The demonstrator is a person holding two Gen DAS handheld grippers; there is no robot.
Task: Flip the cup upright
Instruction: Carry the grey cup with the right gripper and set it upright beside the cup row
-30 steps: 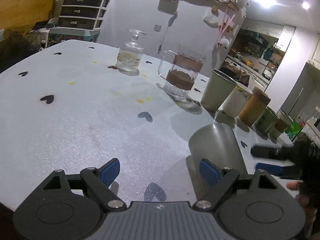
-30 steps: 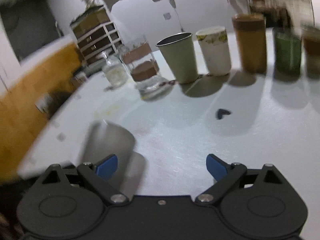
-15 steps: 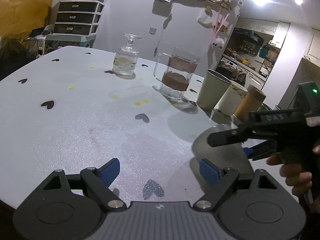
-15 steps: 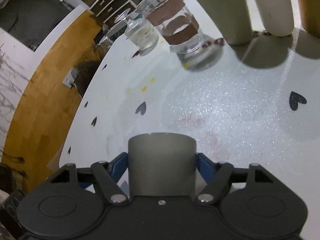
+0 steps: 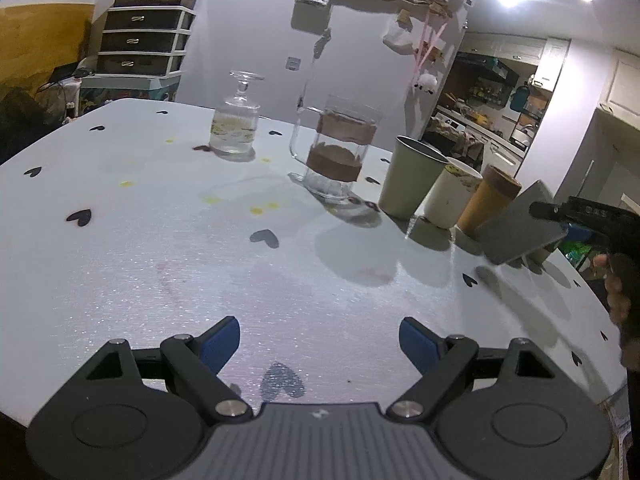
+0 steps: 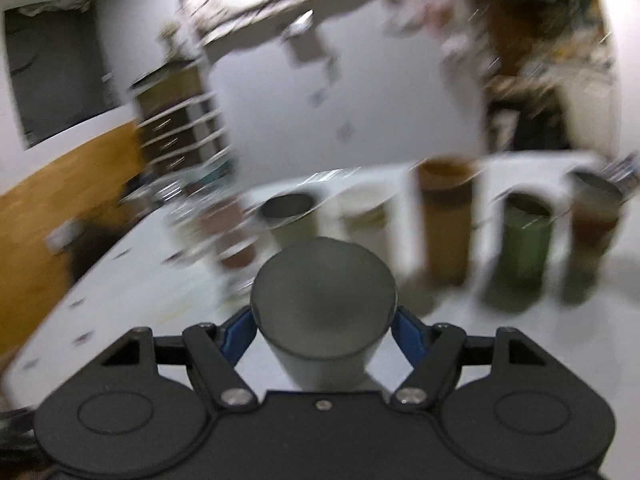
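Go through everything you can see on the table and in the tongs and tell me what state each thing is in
Grey metal cup: off the table, tilted, closed base toward camera.
Right tongs: shut on the cup.
Left tongs: open, holding nothing.
Clear glass mug: upright.
Stemmed glass: upside down.
Beige metal cup: upright.
White cup: upright.

The left gripper (image 5: pixel 320 338) is built from a black plastic body with a grey ribbed centre panel bearing a small white mark. Two black angled linkage arms are fastened with silver round-head screws, and smaller silver pins are seen at the outer joints. Circular recesses and triangular cut-outs are moulded into each side. The fingertips (image 5: pixel 221 339) are faced with blue pads. The right gripper (image 6: pixel 323 330) is of the same pattern, though its centre panel is black with one small screw. From the left wrist view, raised lettering, too small to be read, is seen on its black housing.
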